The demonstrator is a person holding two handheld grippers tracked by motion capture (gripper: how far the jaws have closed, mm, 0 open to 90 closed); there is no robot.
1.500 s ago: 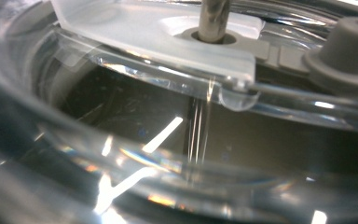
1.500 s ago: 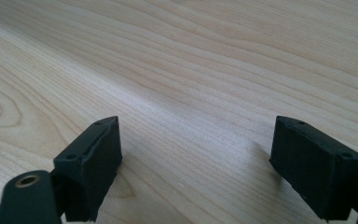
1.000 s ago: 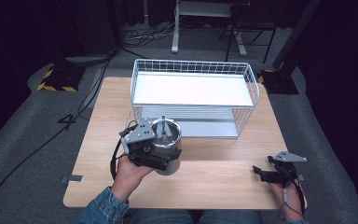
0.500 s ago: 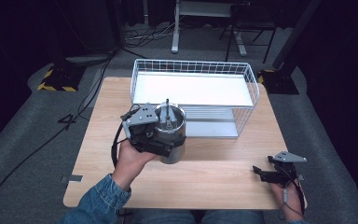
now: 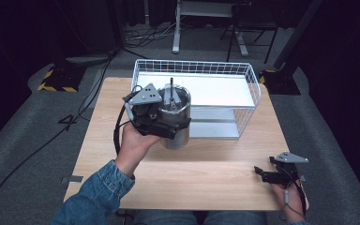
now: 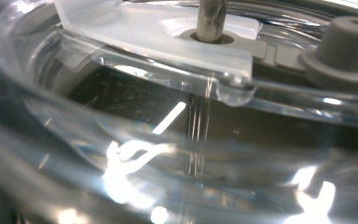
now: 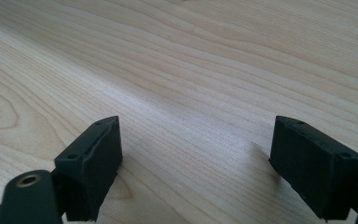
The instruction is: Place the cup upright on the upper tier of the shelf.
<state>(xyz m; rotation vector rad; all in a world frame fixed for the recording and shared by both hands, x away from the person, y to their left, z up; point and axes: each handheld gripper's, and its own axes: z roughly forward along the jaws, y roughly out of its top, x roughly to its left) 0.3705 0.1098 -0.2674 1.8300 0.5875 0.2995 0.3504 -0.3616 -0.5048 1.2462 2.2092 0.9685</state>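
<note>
Gripping a clear cylindrical container [image 5: 176,119] with a plunger rod through its lid, the left gripper [image 5: 155,123] is holding it at frame center, just in front of the white wire basket [image 5: 251,89] in the upper middle. The right gripper [image 5: 268,174] is sitting at lower right on the light wooden table [image 5: 206,173], jaws spread wide over bare wood grain. Dark grey floor is surrounding the table, with cables and a yellow-black striped block [image 5: 55,80] lying at upper left.
</note>
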